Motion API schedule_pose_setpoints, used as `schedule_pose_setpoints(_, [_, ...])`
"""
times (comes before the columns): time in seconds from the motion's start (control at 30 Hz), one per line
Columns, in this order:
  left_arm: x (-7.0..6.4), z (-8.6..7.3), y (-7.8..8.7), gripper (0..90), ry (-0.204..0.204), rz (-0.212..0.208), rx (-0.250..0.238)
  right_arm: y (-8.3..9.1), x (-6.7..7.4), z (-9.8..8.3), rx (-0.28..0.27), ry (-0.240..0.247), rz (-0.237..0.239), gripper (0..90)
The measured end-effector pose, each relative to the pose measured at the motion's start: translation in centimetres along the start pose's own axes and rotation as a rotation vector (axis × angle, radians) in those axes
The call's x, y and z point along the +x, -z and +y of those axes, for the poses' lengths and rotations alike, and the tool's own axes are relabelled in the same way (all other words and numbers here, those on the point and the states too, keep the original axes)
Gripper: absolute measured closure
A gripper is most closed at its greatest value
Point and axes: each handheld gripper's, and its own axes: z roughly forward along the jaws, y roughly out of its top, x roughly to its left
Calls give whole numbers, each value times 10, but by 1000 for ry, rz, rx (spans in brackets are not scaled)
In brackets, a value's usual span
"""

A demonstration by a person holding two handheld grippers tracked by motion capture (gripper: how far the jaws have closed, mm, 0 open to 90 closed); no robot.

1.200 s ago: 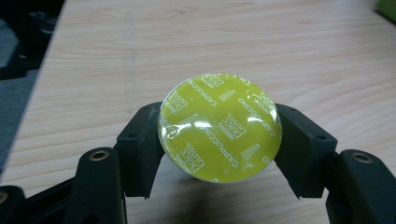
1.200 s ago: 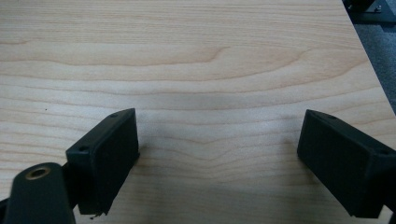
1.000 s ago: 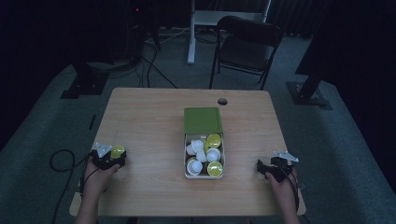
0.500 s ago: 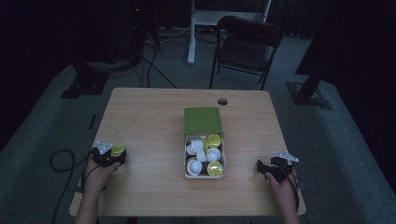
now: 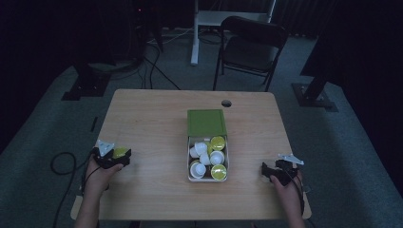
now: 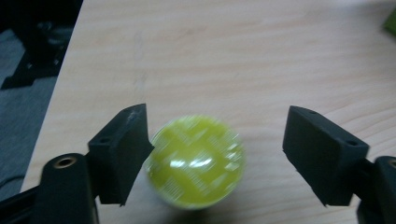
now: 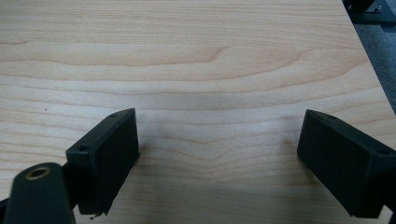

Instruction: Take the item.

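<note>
A yellow-green foil-topped capsule (image 6: 196,161) stands on the wooden table (image 5: 152,123) between the jaws of my left gripper (image 6: 217,135). It touches the left jaw, with a wide gap to the right one. In the high view this open gripper (image 5: 121,155) and the capsule (image 5: 120,152) are near the table's front left. My right gripper (image 5: 264,170) rests at the front right, open, and in its own view the right gripper (image 7: 219,140) has bare wood between its jaws.
A white box (image 5: 207,180) at the table's middle holds several white and yellow-green capsules (image 5: 211,156); its green lid (image 5: 206,122) lies just behind it. A cable hole (image 5: 226,103) is near the far edge. A chair (image 5: 252,45) stands beyond the table.
My left hand has shifted very slightly with the capsule at its jaws. The right gripper and the box have stayed where they were.
</note>
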Motion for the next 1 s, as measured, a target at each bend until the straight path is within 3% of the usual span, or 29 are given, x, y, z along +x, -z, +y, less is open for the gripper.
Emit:
schedule_pose_setpoints(0.2, [-19,11,7,207,-28,-109,-39,0,0,0,0,0,0,121])
schedule_pose_setpoints(0.6, [-54,12,2,189,-139,-259,1,0,0,0,0,0,0,121])
schedule_pose_setpoints(0.7, [-61,10,2,189,-171,-326,10,0,0,0,0,0,0,121])
schedule_pose_setpoints(0.77, [-64,9,2,189,-206,-345,14,0,0,0,0,0,0,121])
schedule_pose_setpoints(1.0, [-70,3,-1,189,-256,-391,33,0,0,0,0,0,0,121])
